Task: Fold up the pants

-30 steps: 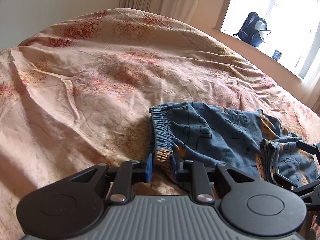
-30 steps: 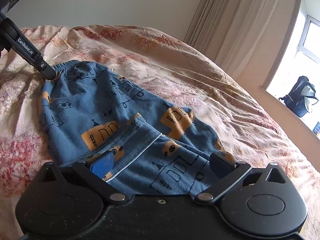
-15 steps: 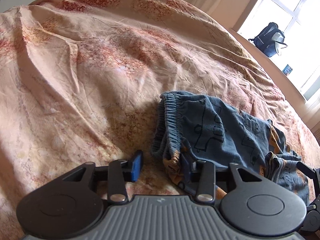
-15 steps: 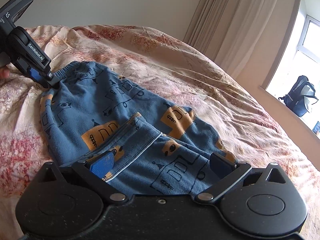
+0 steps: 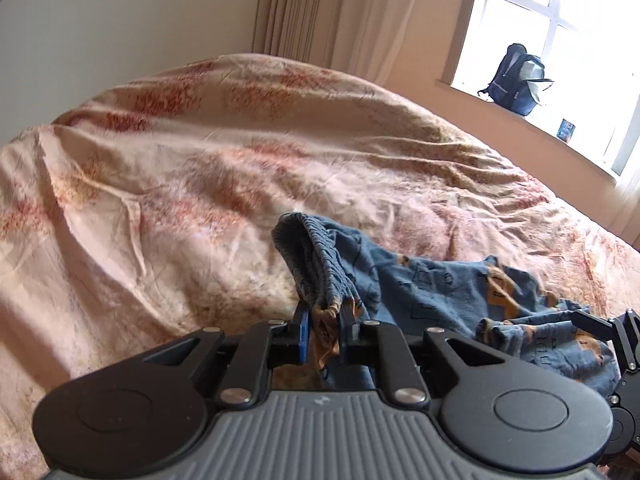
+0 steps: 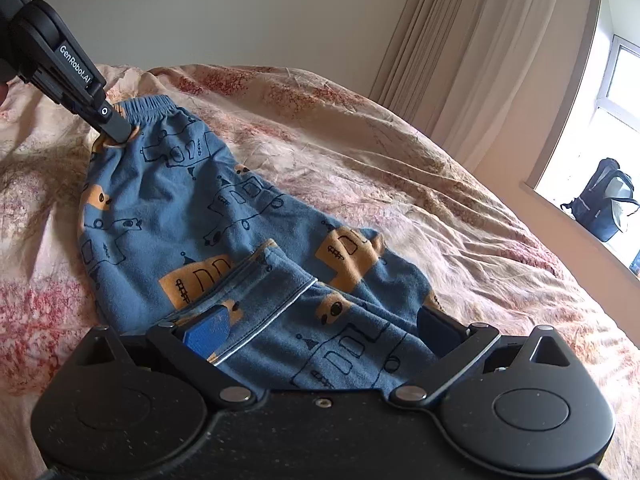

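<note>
Pants waistband pinched by "GenRobot.AI"-marked left gripper.

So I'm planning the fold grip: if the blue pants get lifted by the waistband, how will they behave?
Probably floppy: the pants sag between the left gripper pinching the waistband and the bed. Likely light, since a corner pinch raises the cloth. Soft knit bunches, so it may crease rather than slide.

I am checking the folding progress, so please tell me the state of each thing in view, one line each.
Pants: partly folded, waistband end lifted off the bed.
Left gripper: just closed, fingers shut on the waistband.
Right gripper: fingers spread wide, leg ends between them.
Bed cover: wrinkled.
Backpack: upright on the windowsill.
</note>
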`<action>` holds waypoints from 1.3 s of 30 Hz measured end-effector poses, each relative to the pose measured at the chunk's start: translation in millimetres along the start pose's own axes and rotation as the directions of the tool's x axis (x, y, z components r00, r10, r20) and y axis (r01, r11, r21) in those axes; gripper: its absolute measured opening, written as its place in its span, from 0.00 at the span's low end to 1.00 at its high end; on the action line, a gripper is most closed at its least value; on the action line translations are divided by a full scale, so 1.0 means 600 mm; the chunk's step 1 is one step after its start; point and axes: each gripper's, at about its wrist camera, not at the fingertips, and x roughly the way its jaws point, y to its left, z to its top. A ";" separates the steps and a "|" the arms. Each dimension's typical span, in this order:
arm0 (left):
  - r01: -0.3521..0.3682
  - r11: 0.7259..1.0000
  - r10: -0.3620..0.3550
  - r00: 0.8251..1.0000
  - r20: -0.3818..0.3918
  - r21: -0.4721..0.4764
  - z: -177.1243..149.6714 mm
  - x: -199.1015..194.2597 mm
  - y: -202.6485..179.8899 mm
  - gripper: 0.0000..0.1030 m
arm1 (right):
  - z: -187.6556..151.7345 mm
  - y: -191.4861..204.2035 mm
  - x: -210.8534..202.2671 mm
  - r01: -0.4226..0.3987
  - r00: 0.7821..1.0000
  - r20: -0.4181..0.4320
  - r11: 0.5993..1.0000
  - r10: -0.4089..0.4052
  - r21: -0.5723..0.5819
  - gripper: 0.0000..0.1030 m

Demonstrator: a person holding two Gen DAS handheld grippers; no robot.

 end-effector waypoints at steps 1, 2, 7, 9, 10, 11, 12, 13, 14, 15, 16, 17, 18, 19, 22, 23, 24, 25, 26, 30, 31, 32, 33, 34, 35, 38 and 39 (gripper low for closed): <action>0.010 1.000 -0.010 1.000 0.018 0.030 0.003 -0.012 -0.019 0.15 | 0.003 -0.009 -0.004 -0.012 1.000 0.004 1.000 0.012 0.003 0.97; 0.014 0.998 -0.017 0.999 0.041 0.068 0.005 -0.024 -0.039 0.15 | 0.006 -0.021 -0.008 -0.025 1.000 0.007 1.000 0.024 0.004 0.96; 0.074 0.980 -0.093 0.991 0.094 0.186 0.007 -0.068 -0.132 0.15 | 0.015 -0.115 -0.045 -0.033 0.999 -0.012 0.999 0.034 0.031 0.96; 0.117 0.966 -0.139 0.987 0.083 0.231 0.005 -0.074 -0.177 0.15 | 0.014 -0.158 -0.067 -0.019 1.000 -0.021 0.999 0.020 0.044 0.96; 0.133 0.959 -0.156 0.985 0.074 0.250 0.003 -0.074 -0.195 0.15 | 0.012 -0.179 -0.080 -0.007 1.000 -0.026 0.999 0.009 0.050 0.96; 0.157 0.949 -0.179 0.982 0.057 0.273 -0.001 -0.072 -0.222 0.15 | 0.009 -0.200 -0.094 0.004 0.999 -0.033 0.998 -0.002 0.059 0.96; 0.176 0.941 -0.197 0.980 0.043 0.288 -0.004 -0.069 -0.245 0.15 | 0.005 -0.220 -0.107 0.018 0.999 -0.041 0.998 -0.015 0.068 0.96; 0.192 0.936 -0.210 0.977 0.029 0.296 -0.007 -0.066 -0.263 0.15 | -0.001 -0.239 -0.120 0.035 0.998 -0.049 0.996 -0.031 0.078 0.96; 0.218 0.927 -0.230 0.973 0.004 0.305 -0.010 -0.062 -0.291 0.15 | -0.009 -0.258 -0.133 0.053 0.997 -0.056 0.995 -0.048 0.087 0.96; 0.234 0.920 -0.242 0.970 -0.016 0.313 -0.013 -0.056 -0.314 0.15 | -0.018 -0.274 -0.146 0.069 0.996 -0.061 0.993 -0.063 0.094 0.96; 0.247 0.914 -0.251 0.968 -0.029 0.321 -0.015 -0.051 -0.336 0.15 | -0.027 -0.288 -0.159 0.084 0.995 -0.064 0.992 -0.078 0.097 0.97; 0.261 0.907 -0.262 0.964 -0.042 0.331 -0.020 -0.045 -0.360 0.15 | -0.036 -0.298 -0.169 0.098 0.994 -0.065 0.990 -0.092 0.101 0.97; 0.265 0.900 -0.263 0.963 -0.055 0.346 -0.026 -0.039 -0.383 0.15 | -0.048 -0.313 -0.182 0.120 0.992 -0.062 0.986 -0.114 0.114 0.97; 0.259 0.895 -0.252 0.965 -0.067 0.363 -0.033 -0.030 -0.405 0.15 | -0.059 -0.325 -0.191 0.140 0.989 -0.057 0.981 -0.133 0.135 0.98; 0.245 0.880 -0.212 0.969 -0.125 0.408 -0.065 0.004 -0.465 0.16 | -0.091 -0.359 -0.202 0.170 0.985 -0.050 0.961 -0.163 0.217 0.98; 0.243 0.873 -0.200 0.969 -0.142 0.422 -0.078 0.018 -0.480 0.16 | -0.100 -0.367 -0.201 0.173 0.985 -0.049 0.958 -0.166 0.230 0.98; 0.244 0.867 -0.192 0.968 -0.160 0.434 -0.091 0.030 -0.493 0.16 | -0.111 -0.373 -0.200 0.177 0.984 -0.042 0.956 -0.172 0.235 0.98; 0.241 0.860 -0.183 0.968 -0.170 0.450 -0.104 0.040 -0.503 0.17 | -0.120 -0.377 -0.197 0.180 0.984 -0.040 0.955 -0.176 0.234 0.98; 0.232 0.852 -0.168 0.970 -0.174 0.470 -0.116 0.048 -0.513 0.17 | -0.128 -0.379 -0.192 0.177 0.984 -0.042 0.956 -0.172 0.234 0.98; 0.197 0.838 -0.132 0.978 -0.162 0.509 -0.151 0.071 -0.539 0.22 | -0.155 -0.392 -0.172 0.149 0.989 -0.063 0.948 -0.137 0.281 0.98; 0.204 0.848 -0.140 0.976 -0.164 0.489 -0.151 0.073 -0.538 0.23 | -0.161 -0.397 -0.168 0.143 0.989 -0.069 0.943 -0.128 0.301 0.98; 0.212 0.859 -0.148 0.974 -0.170 0.465 -0.149 0.074 -0.537 0.25 | -0.167 -0.402 -0.164 0.137 0.990 -0.078 0.935 -0.117 0.326 0.98; 0.223 0.864 -0.158 0.971 -0.177 0.452 -0.147 0.073 -0.535 0.32 | -0.171 -0.405 -0.161 0.128 0.991 -0.085 0.929 -0.105 0.347 0.98; 0.237 0.862 -0.171 0.968 -0.183 0.448 -0.147 0.070 -0.532 0.38 | -0.175 -0.405 -0.158 0.119 0.992 -0.090 0.925 -0.092 0.361 0.98; 0.264 0.853 -0.197 0.961 -0.191 0.450 -0.145 0.061 -0.527 0.51 | -0.178 -0.404 -0.155 0.112 0.992 -0.093 0.923 -0.084 0.367 0.98; 0.258 0.847 -0.190 0.964 -0.188 0.464 -0.146 0.027 -0.508 0.66 | -0.176 -0.389 -0.151 0.059 0.996 -0.081 0.929 -0.031 0.366 0.98; 0.249 0.851 -0.181 0.966 -0.187 0.463 -0.146 0.017 -0.499 0.66 | -0.174 -0.383 -0.149 0.034 0.997 -0.073 0.929 -0.007 0.369 0.98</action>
